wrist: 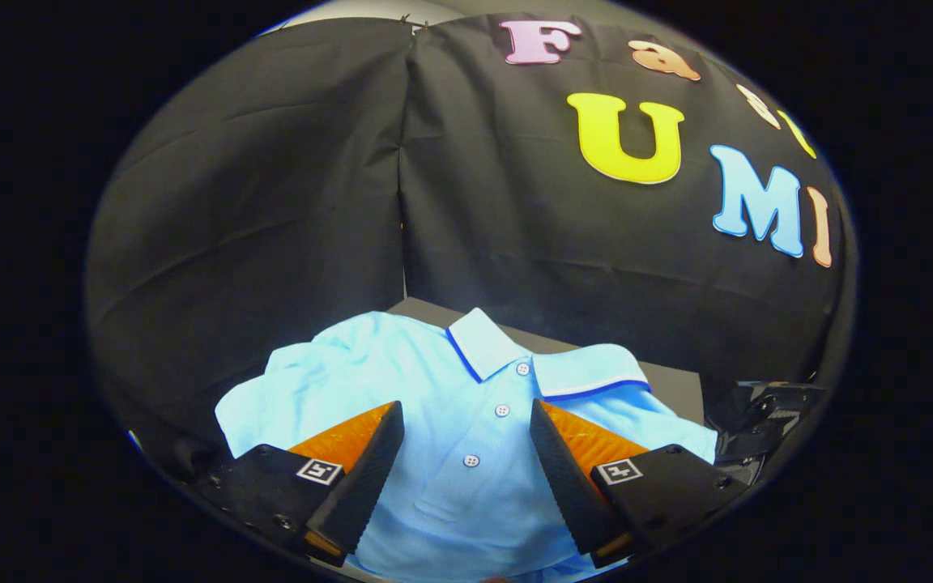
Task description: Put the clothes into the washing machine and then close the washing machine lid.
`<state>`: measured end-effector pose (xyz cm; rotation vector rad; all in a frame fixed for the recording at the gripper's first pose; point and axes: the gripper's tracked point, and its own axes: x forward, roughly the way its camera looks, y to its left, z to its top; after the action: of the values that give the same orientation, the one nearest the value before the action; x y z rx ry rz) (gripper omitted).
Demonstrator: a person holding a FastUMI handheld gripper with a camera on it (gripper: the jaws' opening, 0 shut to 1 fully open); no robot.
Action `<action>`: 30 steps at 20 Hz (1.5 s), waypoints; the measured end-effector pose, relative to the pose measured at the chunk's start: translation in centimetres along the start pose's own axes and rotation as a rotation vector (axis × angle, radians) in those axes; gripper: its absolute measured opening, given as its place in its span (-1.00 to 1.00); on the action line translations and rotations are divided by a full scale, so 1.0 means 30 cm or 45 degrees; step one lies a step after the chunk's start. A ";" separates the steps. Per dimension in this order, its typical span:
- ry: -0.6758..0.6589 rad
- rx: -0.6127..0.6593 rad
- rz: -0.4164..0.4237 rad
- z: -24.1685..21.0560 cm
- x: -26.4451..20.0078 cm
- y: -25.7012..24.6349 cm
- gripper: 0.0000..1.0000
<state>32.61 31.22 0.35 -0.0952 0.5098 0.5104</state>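
A light blue polo shirt (434, 380) lies spread on a dark tabletop (673, 387), its white collar with blue trim pointing away from me. Its button placket runs straight between my fingers. My gripper (466, 417) hovers over the shirt's chest, open wide, with one finger (369, 470) on each side of the buttons. Nothing is pressed between the fingers. I cannot tell whether the fingertips touch the fabric.
The black cloth wall of the booth stands close behind the table. A dark, shiny object (762, 421) sits off the table's right side, partly cut off. The table's far corner shows just behind the collar.
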 end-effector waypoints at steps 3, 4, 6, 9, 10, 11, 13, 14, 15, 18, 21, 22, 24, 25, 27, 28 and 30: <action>0.063 -0.019 -0.014 -0.022 0.020 -0.005 0.96; 0.081 -0.023 -0.016 -0.025 0.026 -0.006 0.96; 0.118 -0.024 -0.015 -0.044 0.038 -0.010 0.96; 0.160 -0.005 0.001 -0.059 0.050 -0.002 0.97; 0.166 0.002 0.005 -0.056 0.046 -0.002 0.96; 0.173 0.003 0.008 -0.056 0.050 -0.001 0.96; 0.168 -0.005 0.010 -0.051 0.050 0.000 0.96; 0.157 -0.008 0.009 -0.051 0.053 0.000 0.95; 0.165 -0.007 0.010 -0.054 0.052 -0.002 0.93; 0.155 0.003 0.019 -0.046 0.056 -0.002 0.62; 0.161 0.004 0.015 -0.043 0.059 0.000 0.08; 0.168 -0.003 0.011 -0.042 0.057 0.000 0.08; 0.182 -0.036 0.003 -0.042 0.060 0.000 0.08; 0.193 -0.056 -0.003 -0.046 0.061 0.006 0.08; 0.187 -0.067 -0.006 -0.039 0.069 0.013 0.08; 0.157 -0.095 -0.018 -0.040 0.058 0.019 -0.41; 0.152 -0.190 -0.046 -0.037 0.052 0.015 -0.90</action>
<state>33.07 32.08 -1.35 -0.2787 0.5854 0.5092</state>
